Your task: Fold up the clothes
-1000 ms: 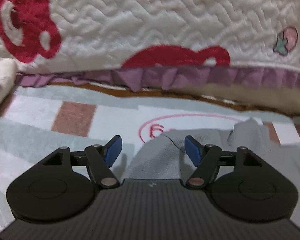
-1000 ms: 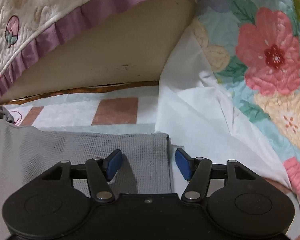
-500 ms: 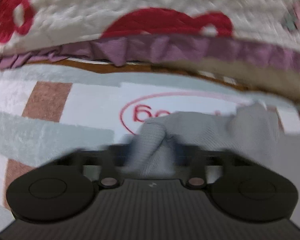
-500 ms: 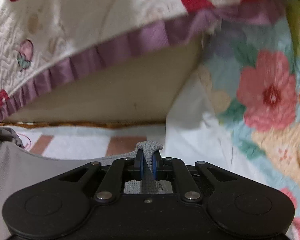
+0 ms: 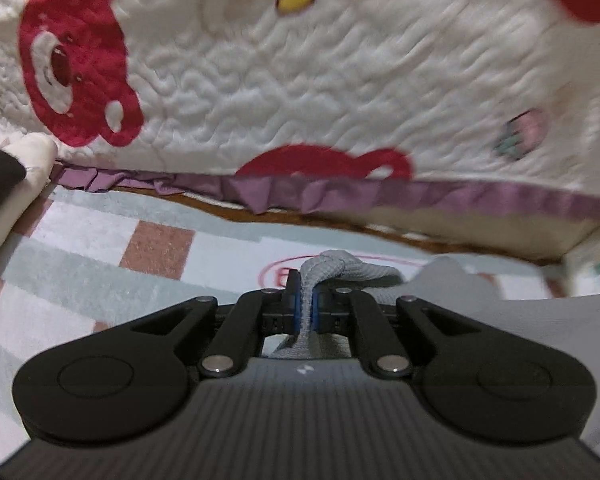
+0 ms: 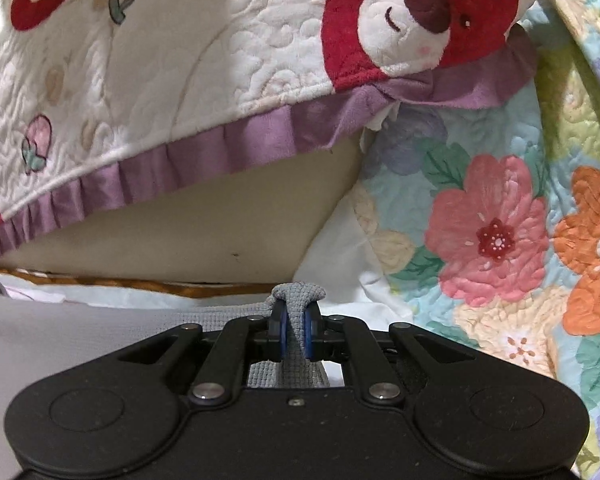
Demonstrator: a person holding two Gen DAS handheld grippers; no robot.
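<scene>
Grey garment pinched at two places

Grey garment (image 5: pixel 452 292) lay on the patterned mat (image 5: pixel 80 264), below the white bear quilt (image 5: pixel 300 80). My left gripper (image 5: pixel 305 308) was closed on one bunched fold, my right gripper (image 6: pixel 296 330) on another.

The grey shirt (image 6: pixel 298 300) pinched in my right tongs (image 6: pixel 295 330) is a coarse waffle knit. My left tongs (image 5: pixel 306 312) are matt black plastic. The quilt (image 5: pixel 320 72) is puckered cloth; the rug (image 5: pixel 80 264) looks fuzzy.
</scene>
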